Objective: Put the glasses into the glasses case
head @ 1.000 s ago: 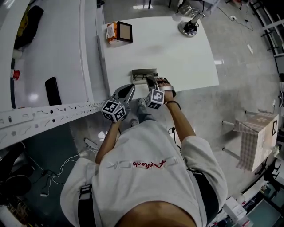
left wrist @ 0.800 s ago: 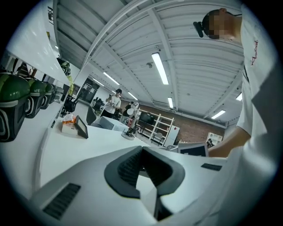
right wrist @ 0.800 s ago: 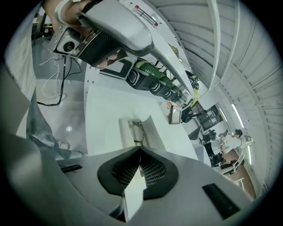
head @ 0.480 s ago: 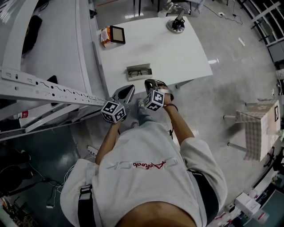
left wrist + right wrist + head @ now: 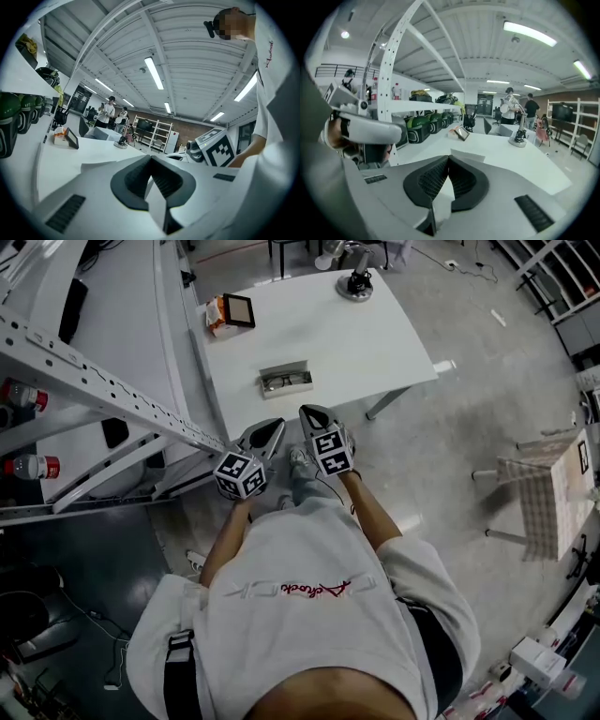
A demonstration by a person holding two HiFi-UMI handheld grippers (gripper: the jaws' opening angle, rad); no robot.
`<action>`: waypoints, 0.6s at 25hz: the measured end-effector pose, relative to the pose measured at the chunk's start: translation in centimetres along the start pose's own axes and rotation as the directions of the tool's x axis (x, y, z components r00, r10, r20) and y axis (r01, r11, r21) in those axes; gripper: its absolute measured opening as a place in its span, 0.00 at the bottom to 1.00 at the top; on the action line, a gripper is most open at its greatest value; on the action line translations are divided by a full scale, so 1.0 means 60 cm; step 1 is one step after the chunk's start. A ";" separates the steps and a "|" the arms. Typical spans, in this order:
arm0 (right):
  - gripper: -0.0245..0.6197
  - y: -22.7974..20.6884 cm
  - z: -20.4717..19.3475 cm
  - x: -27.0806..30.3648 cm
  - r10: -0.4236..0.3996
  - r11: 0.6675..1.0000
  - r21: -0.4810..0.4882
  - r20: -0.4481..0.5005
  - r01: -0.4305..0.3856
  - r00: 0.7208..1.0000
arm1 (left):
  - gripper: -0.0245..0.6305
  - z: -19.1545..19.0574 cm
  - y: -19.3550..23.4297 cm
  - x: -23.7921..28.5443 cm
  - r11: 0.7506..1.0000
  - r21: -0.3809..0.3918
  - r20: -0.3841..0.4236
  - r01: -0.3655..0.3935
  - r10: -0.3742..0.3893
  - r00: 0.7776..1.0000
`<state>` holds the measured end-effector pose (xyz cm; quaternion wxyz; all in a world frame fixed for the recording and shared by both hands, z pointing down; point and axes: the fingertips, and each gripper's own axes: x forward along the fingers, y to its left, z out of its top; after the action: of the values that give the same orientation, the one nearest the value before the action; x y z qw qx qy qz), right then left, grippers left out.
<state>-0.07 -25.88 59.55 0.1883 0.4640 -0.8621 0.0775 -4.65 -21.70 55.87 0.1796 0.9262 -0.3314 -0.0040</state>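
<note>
Now, glasses (image 5: pixel 287 382) inside open glasses case (image 5: pixel 285 370).

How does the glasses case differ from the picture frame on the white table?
The glasses case lies flat and open nearer the person, with the glasses inside; the picture frame stands propped at the far left corner beside an orange packet. The case is pale grey; the frame is dark-edged. Both sit on the white table.

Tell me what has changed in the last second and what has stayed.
The right gripper has drawn back from the glasses case toward the person, who has moved away from the table. The left gripper stays by the body. Both grippers' jaws are shut on nothing. The case still lies open with the glasses inside.
</note>
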 end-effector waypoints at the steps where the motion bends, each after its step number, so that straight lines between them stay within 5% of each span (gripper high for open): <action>1: 0.04 0.003 0.005 -0.013 -0.009 0.999 0.039 0.033 0.008 0.999 | 0.07 -0.003 -0.007 -0.004 1.000 0.000 -0.002 0.003 -0.003 1.000; 15: 0.04 0.057 0.007 -0.108 -0.051 0.999 0.004 0.111 0.051 0.993 | 0.08 -0.025 -0.077 -0.030 1.000 0.005 -0.002 0.024 -0.024 1.000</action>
<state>0.22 -19.11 56.76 0.1417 0.4897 -0.8590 0.0474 -3.05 -16.80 55.53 0.1776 0.9306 -0.3200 -0.0042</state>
